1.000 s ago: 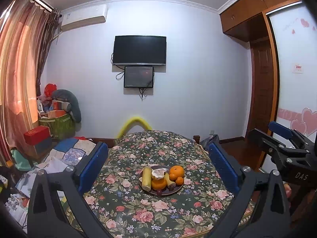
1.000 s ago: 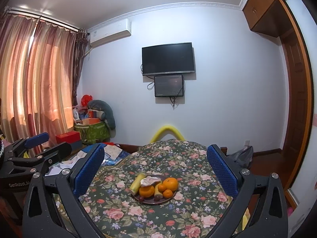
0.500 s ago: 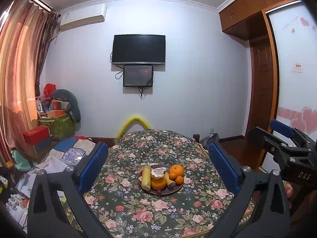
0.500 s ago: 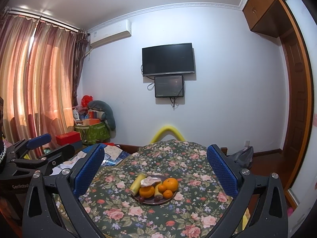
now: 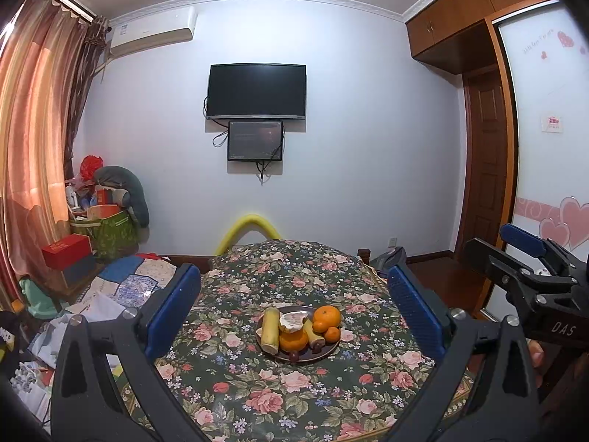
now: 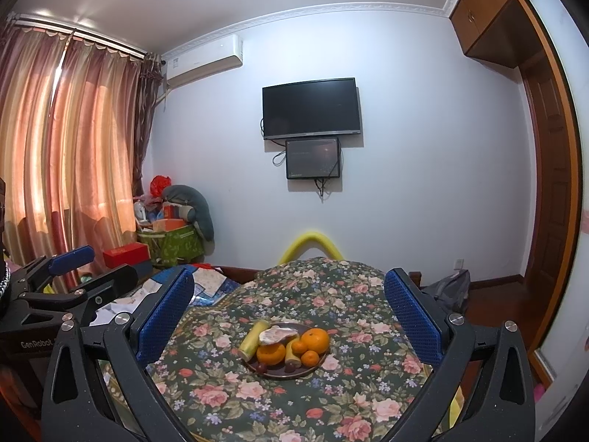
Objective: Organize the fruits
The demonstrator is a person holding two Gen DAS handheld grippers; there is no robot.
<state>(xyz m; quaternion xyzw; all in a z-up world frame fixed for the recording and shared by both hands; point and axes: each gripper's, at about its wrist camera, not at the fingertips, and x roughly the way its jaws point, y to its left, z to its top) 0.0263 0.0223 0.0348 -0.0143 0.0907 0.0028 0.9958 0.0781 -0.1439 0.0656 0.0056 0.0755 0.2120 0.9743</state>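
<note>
- The fruits sit heaped on a dark plate (image 5: pixel 294 359) in the lower middle of both frames, on the flower-patterned worktop (image 5: pixel 279 397): a large orange (image 5: pixel 327 317), a yellow banana (image 5: pixel 270 329) on the left side of the heap, smaller oranges and a pale peeled piece between them.
- The banana's long axis runs roughly away from the cameras, leaning slightly in the right wrist view.
- The left claw (image 5: pixel 292 309) is spread wide and holds nothing; the plate lies straight ahead between its blue pads, well apart from them.
- The right claw (image 6: pixel 289 311) is likewise wide open and empty, with the plate (image 6: pixel 283 374) centred ahead of it.
- Neither claw looks clearly nearer; the large orange lies toward the right claw's side, the banana toward the left's.
- Bare cloth surrounds the plate on all sides, giving open room to set fruit down; the worktop's rounded edge drops off at lower left and right.
</note>
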